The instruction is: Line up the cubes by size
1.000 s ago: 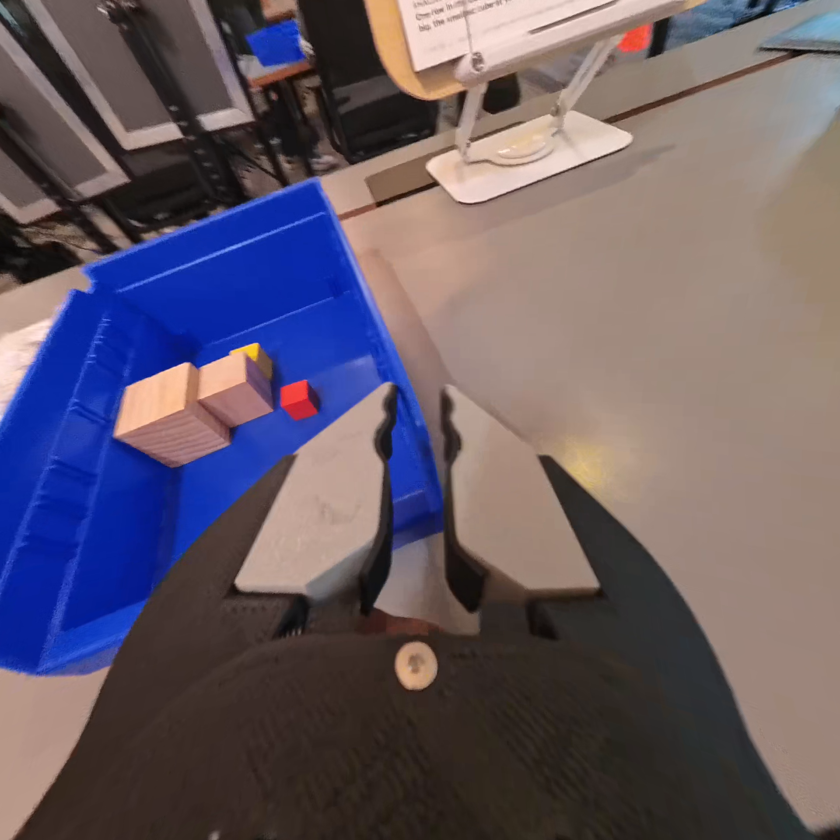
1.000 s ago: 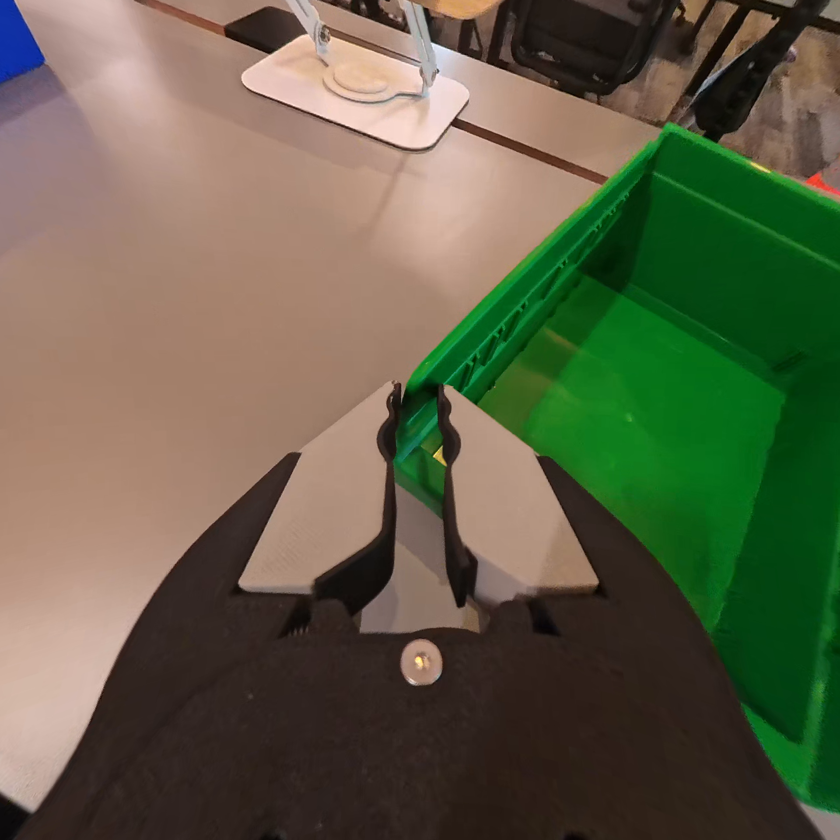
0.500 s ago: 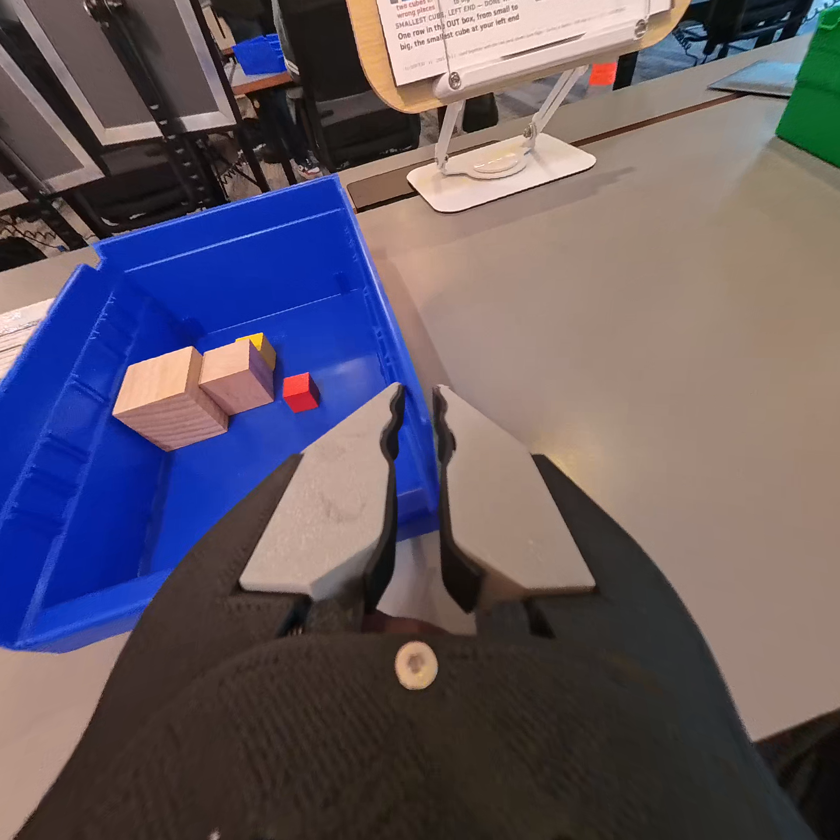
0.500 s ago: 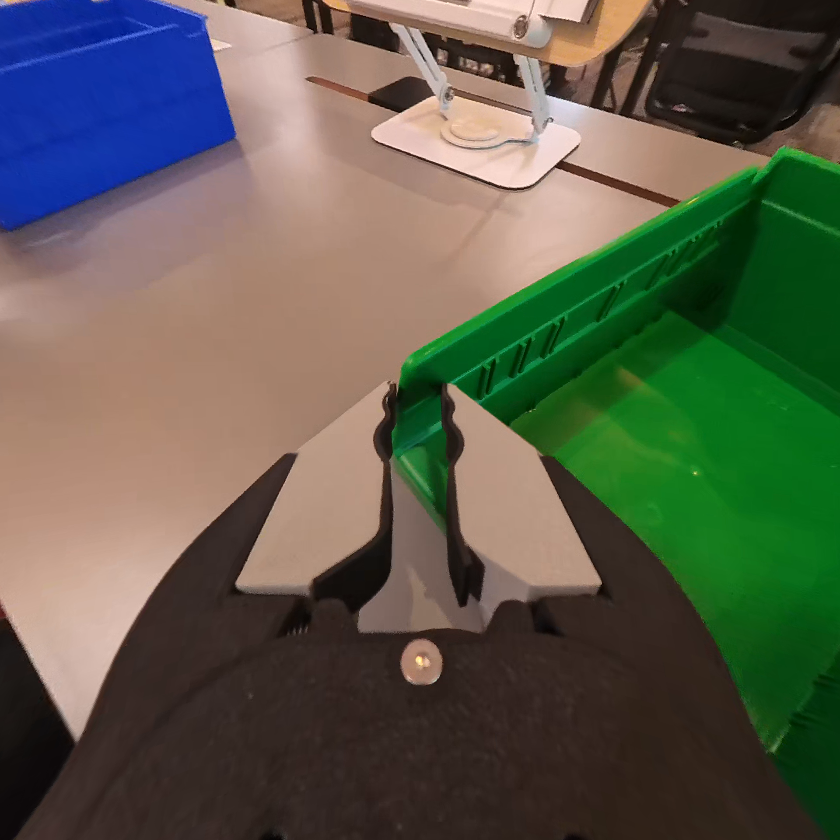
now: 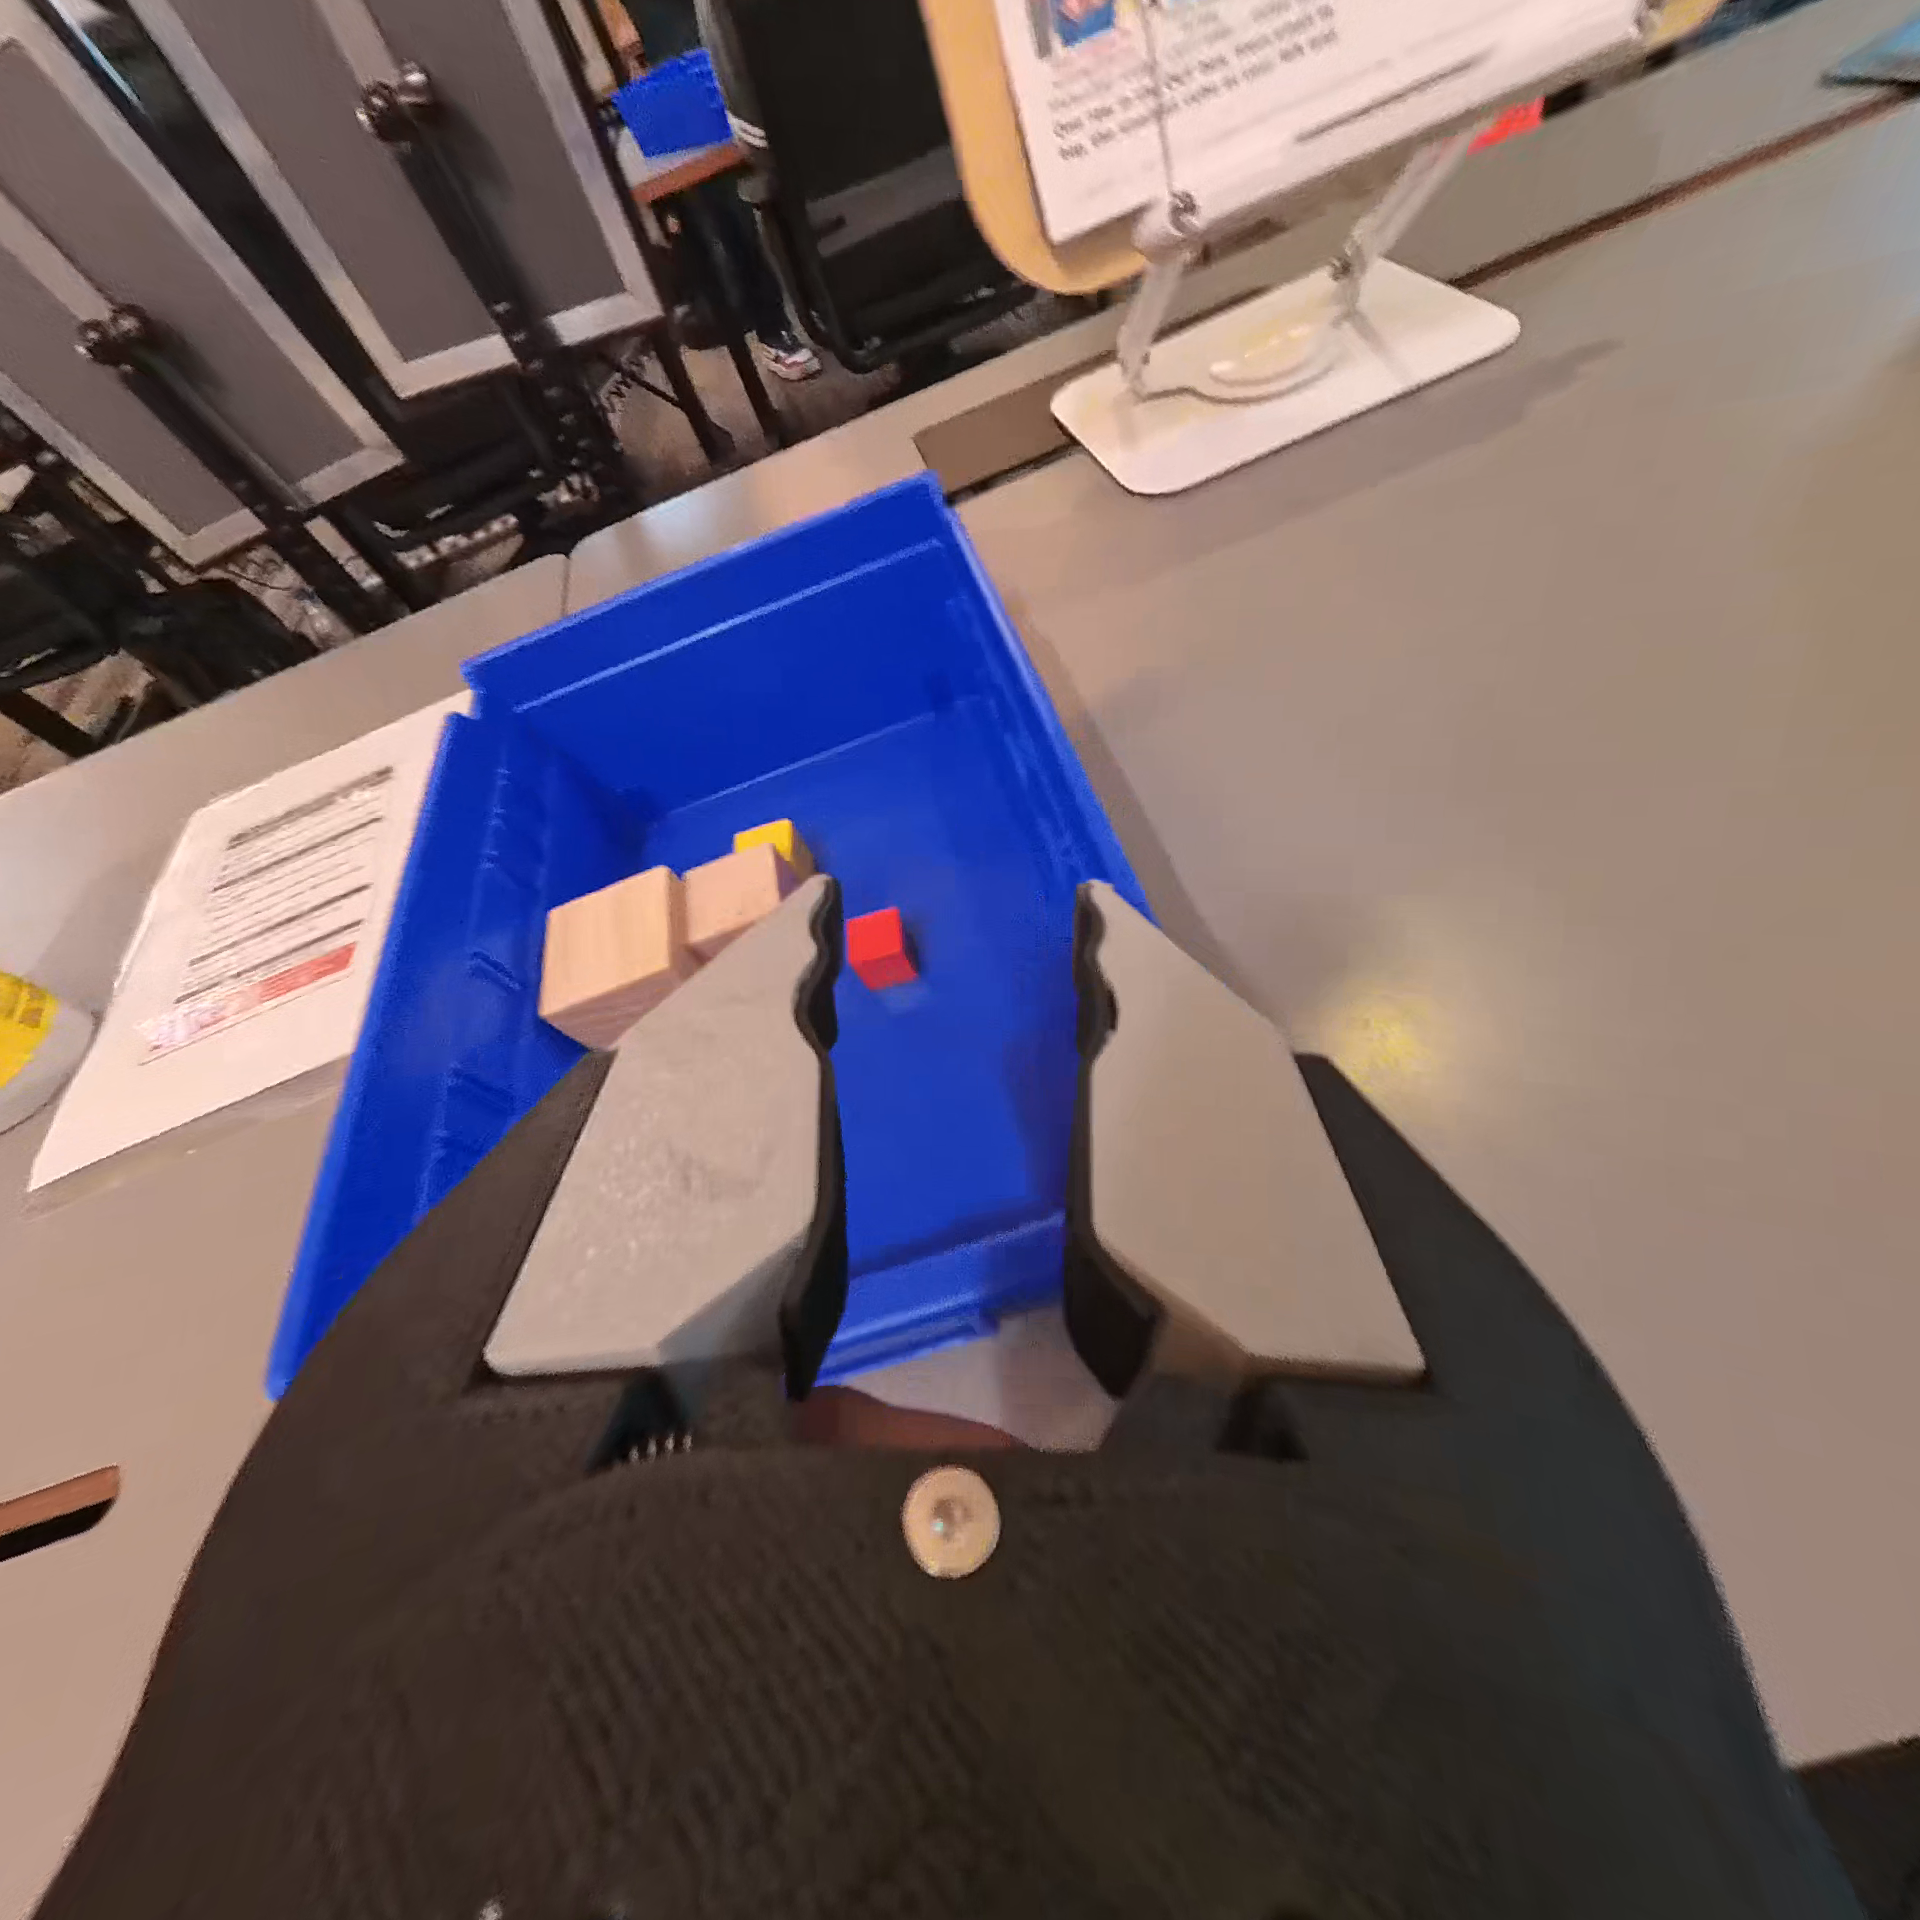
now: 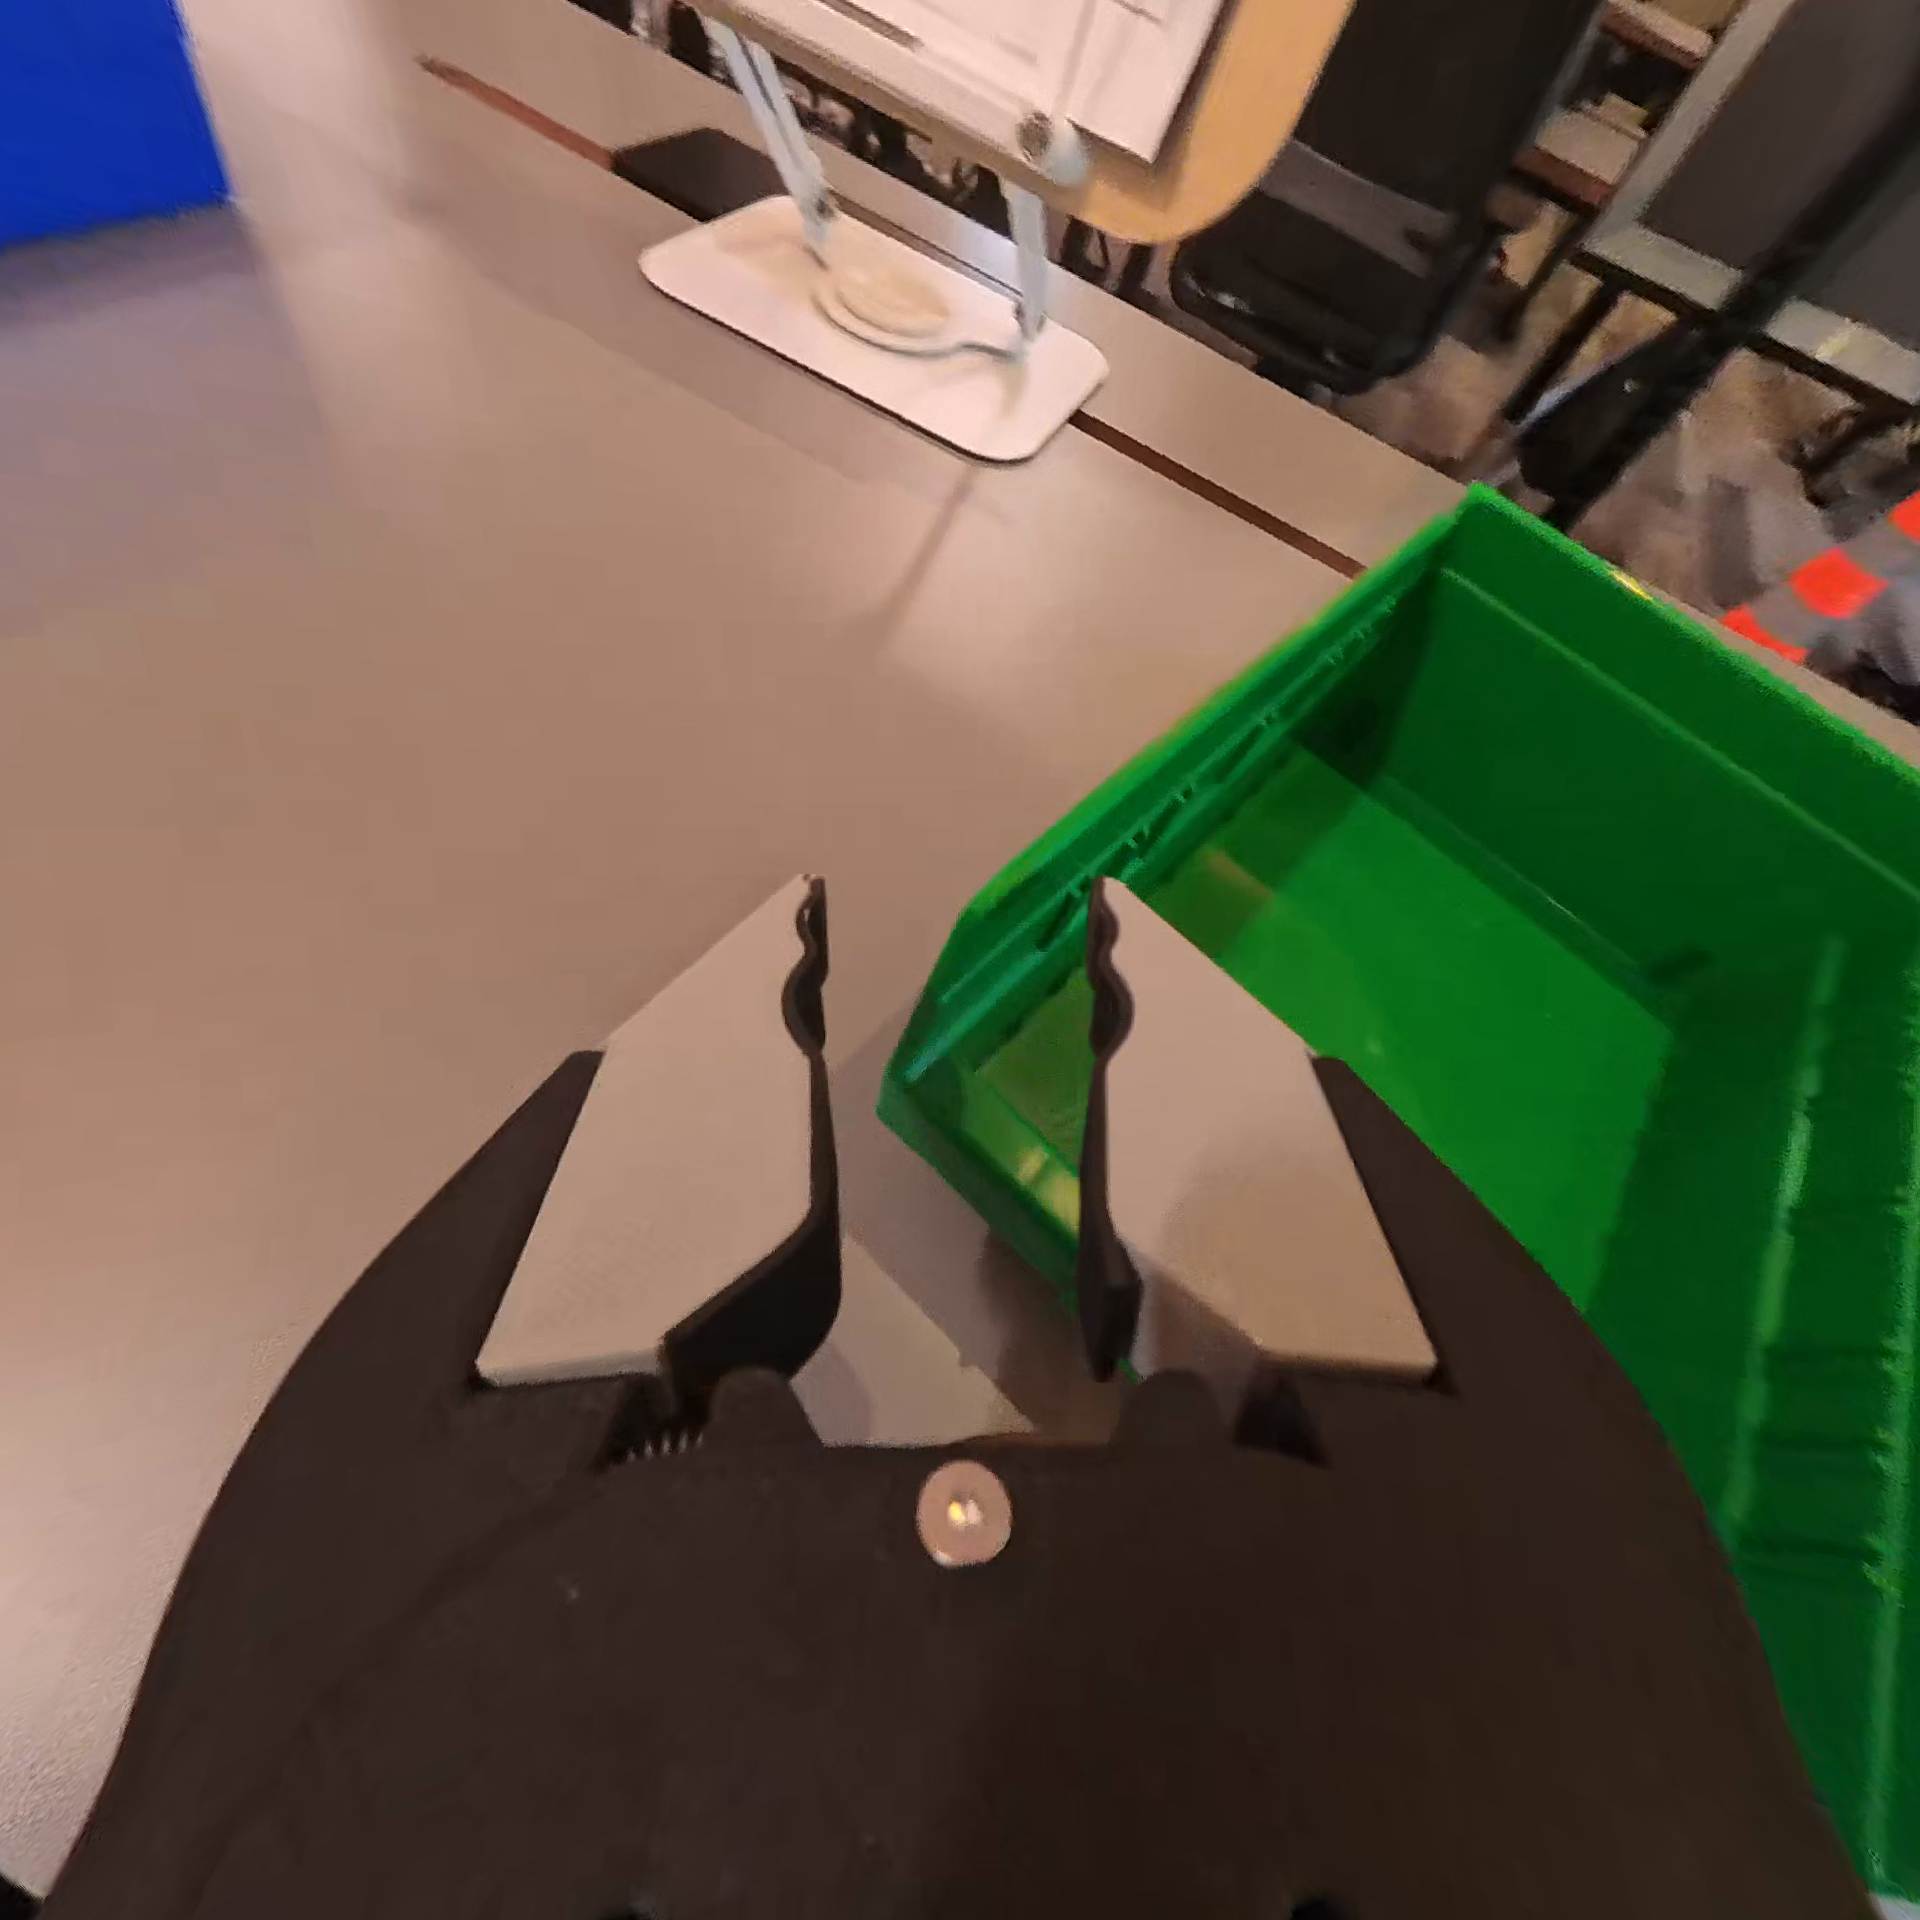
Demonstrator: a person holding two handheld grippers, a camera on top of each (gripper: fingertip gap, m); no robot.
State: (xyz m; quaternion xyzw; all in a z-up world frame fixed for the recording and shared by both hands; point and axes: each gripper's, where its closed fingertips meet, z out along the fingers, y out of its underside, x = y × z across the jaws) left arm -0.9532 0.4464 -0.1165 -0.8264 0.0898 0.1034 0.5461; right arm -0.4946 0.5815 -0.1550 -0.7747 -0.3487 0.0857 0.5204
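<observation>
In the left wrist view a blue bin [image 5: 935, 582] on the grey table holds several cubes: a large wooden cube [image 5: 613, 956], a smaller wooden cube [image 5: 732, 904], a yellow cube [image 5: 774, 836] behind it, and a small red cube [image 5: 878, 945]. My left gripper [image 5: 951, 935] hovers above the bin, open and empty; the red cube shows between the fingertips, well below them. In the right wrist view my right gripper [image 6: 956, 935] is open and empty above the near left corner of a green bin [image 6: 1558, 831], whose visible inside holds nothing.
A white stand [image 5: 1288, 384] holding a document board sits at the table's far side; it also shows in the right wrist view [image 6: 883, 322]. A printed sheet [image 5: 239, 935] lies left of the blue bin. The blue bin's edge [image 6: 94, 114] shows far left.
Both grippers have opened from nearly shut. The left one has moved left over the blue bin. The right one has pulled back from the green bin's wall.
</observation>
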